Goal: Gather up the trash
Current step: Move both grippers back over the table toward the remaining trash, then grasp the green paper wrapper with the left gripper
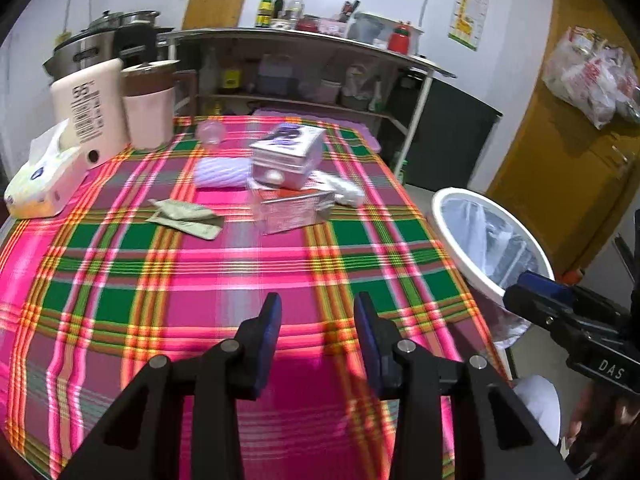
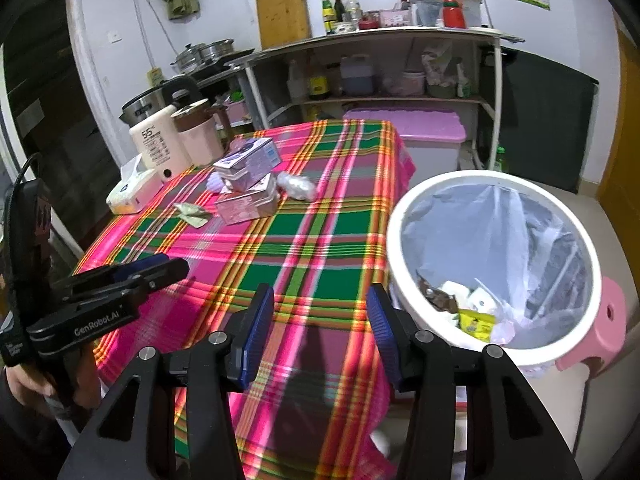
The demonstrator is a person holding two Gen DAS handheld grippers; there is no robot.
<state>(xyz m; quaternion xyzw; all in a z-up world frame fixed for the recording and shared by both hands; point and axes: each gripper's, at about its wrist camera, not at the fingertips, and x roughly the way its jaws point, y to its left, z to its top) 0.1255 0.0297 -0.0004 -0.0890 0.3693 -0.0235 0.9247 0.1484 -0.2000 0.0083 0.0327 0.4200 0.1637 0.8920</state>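
Lying well beyond the empty left hand-held gripper (image 1: 317, 312): green wrapper (image 1: 186, 218).

My left black two-finger gripper (image 1: 317, 334) carries ribbed blue pads and silver round screws; its body reads "GenRobot.AI" in white. My right black two-finger gripper (image 2: 320, 330) looks alike, with "DAS" printed on its side.

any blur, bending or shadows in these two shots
Left wrist view: fisheye bows the shelf, the boxes look motion-smeared, the left gripper shadows the tablecloth. Right wrist view: sharper, the bin rim bulges, a shadow under the right gripper.
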